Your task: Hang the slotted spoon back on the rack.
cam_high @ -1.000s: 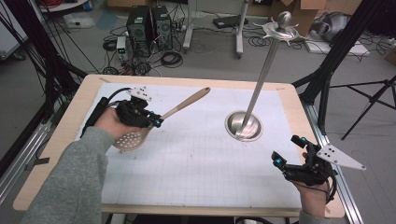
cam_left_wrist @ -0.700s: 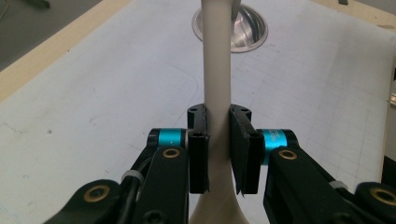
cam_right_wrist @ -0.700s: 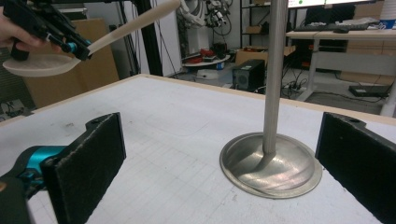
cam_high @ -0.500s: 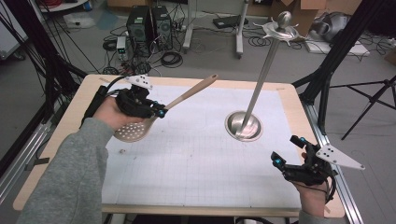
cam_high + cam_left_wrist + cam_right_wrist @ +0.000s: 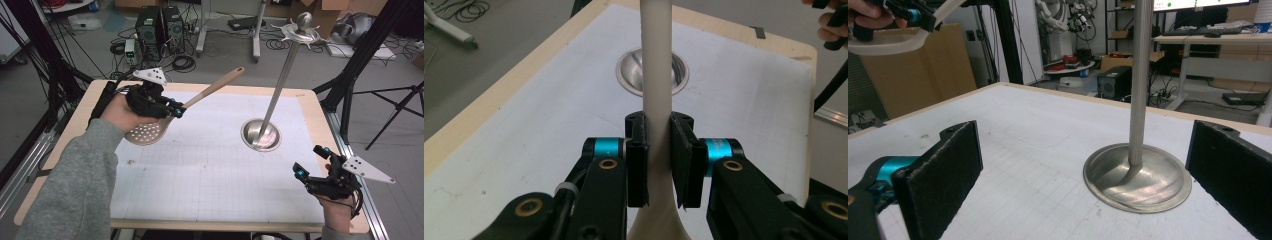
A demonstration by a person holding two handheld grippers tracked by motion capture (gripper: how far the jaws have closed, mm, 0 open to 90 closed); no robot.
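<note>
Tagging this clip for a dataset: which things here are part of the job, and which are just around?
In use:
- slotted spoon, handle clamped in the left gripper, lifted off the table
- metal stand with hooks on top
- right gripper, open, holding nothing

Just around:
- computer towers
- floor cables

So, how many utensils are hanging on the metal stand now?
0. The stand carries nothing; the one slotted spoon is held by the left gripper, raised above the table's left side.
</note>
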